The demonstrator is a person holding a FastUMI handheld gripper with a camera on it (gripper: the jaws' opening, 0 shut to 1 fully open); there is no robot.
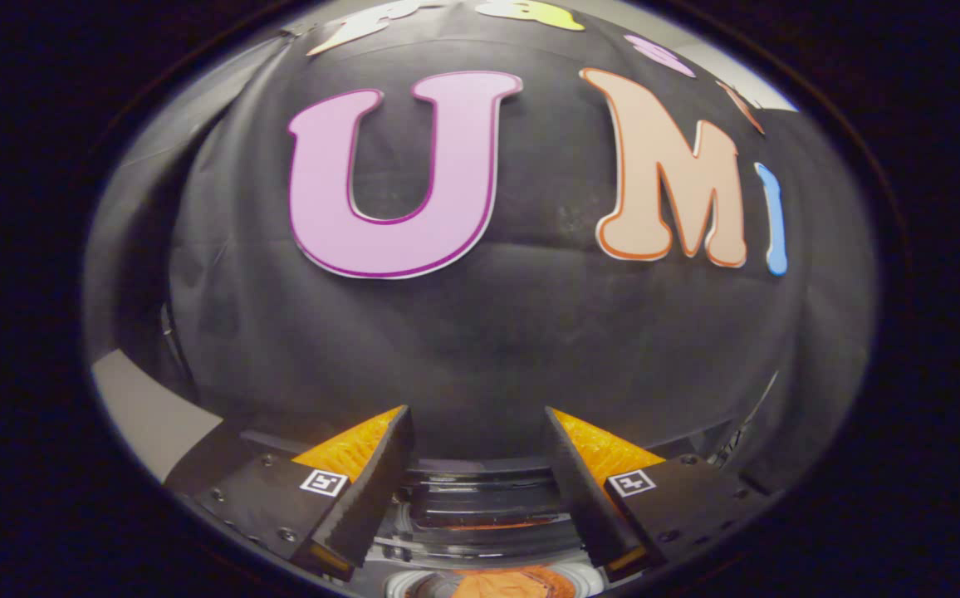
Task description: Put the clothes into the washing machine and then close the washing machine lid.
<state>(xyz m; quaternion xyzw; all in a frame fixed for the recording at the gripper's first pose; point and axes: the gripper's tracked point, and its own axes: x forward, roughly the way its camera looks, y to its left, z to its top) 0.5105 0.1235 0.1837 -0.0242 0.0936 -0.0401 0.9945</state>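
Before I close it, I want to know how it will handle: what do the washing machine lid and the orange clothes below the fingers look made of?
The washing machine lid looks like glossy dark plastic or glass, going by its bright reflections. The orange clothes look like soft matte fabric, creased. The gripper is open, holding nothing.

Washing machine (447, 552), seen from above between the parted, empty fingers of the gripper (476, 413); within its pale-rimmed opening lies an orange garment (513, 585), directly below the fingers
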